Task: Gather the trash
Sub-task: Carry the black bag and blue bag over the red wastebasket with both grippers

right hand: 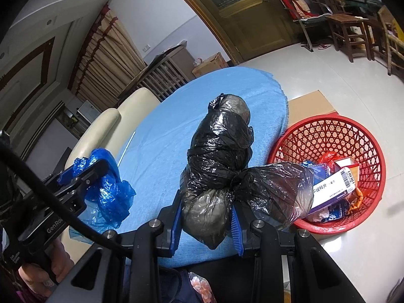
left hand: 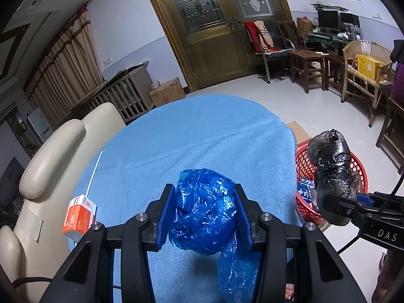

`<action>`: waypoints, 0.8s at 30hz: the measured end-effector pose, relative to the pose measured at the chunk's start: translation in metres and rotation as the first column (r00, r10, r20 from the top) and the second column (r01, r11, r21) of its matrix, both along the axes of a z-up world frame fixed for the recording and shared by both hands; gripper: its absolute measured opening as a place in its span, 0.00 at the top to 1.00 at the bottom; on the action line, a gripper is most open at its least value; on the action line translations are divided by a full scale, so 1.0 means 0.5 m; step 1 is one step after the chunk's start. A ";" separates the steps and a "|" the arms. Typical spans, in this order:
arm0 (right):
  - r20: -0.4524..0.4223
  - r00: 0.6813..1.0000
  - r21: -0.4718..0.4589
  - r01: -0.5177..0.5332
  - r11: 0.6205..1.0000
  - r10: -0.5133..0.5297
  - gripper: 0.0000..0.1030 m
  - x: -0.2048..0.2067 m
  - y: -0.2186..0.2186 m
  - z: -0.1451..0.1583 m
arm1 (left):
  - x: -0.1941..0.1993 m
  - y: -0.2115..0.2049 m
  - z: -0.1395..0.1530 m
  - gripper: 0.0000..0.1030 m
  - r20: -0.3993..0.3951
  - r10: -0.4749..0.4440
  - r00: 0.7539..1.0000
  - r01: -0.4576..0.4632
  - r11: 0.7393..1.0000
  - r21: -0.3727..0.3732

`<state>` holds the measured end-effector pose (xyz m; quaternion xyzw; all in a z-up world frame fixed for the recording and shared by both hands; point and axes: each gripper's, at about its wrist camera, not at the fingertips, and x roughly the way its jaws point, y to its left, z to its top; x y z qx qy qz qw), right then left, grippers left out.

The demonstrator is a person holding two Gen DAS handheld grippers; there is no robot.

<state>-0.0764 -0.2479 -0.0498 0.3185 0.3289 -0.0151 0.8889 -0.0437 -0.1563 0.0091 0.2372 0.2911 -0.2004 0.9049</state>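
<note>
Blue bag sits clamped in your left tongs over the desk — your right tongs grip the black bag near the desk's right edge, beside the red basket.

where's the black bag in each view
Left wrist: black bag at the right edge, clamped in the right gripper, in front of the red basket.
Right wrist: black bag at centre, between that camera's own fingers.
Shared landmark: the red basket, right of the blue tablecloth.
</note>
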 end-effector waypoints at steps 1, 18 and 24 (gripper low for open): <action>0.000 1.000 0.002 0.002 1.000 -0.002 0.66 0.000 -0.002 0.002 | -0.002 -0.003 0.000 0.54 0.001 -0.001 1.000 0.001 1.000 0.001; 0.003 0.998 0.031 0.056 0.998 -0.056 0.66 -0.033 -0.036 0.003 | -0.018 -0.048 -0.003 0.54 0.000 -0.056 0.998 0.056 0.998 0.026; 0.001 0.996 0.037 0.090 0.995 -0.090 0.66 -0.051 -0.057 0.002 | -0.024 -0.080 -0.007 0.53 -0.004 -0.093 0.996 0.093 0.995 0.034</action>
